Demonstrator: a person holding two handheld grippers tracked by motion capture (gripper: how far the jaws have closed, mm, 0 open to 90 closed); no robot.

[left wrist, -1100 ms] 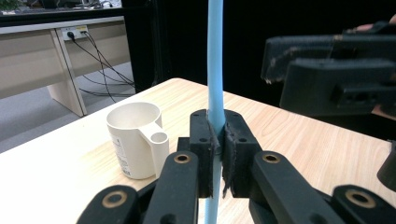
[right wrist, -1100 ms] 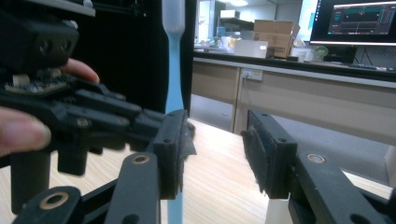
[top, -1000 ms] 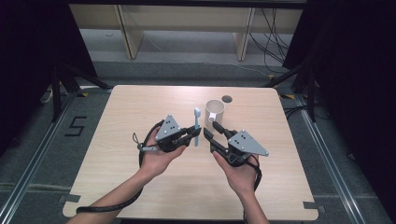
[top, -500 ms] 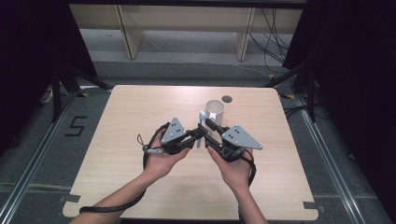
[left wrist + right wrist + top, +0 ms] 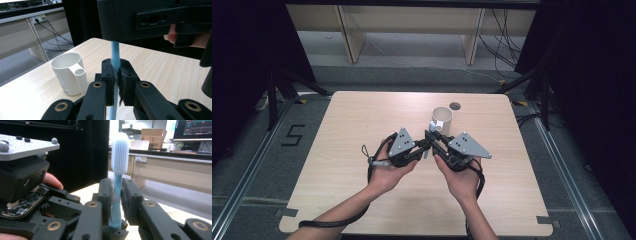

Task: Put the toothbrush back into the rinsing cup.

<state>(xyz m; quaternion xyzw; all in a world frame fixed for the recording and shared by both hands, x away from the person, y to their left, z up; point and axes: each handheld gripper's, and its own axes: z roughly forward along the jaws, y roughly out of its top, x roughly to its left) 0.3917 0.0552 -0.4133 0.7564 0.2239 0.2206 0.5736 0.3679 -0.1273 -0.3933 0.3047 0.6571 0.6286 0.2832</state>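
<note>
Handoff in progress, by the look of it. Left claw (image 5: 115,82) was clamped on the brush (image 5: 115,53) handle, holding it upright above the surface (image 5: 362,125), beside the cup (image 5: 442,118). Right claw (image 5: 117,202) had just been closing around the same handle below the bristles; its pads looked about touching, so likely taking over the grip. Brush's lower end was cut off in both gripper views. In the high view the claws mostly hid the brush.

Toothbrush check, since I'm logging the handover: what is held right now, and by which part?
Both claws grip the blue toothbrush by its handle: the left claw lower down, the right claw just under the bristle head.
</note>
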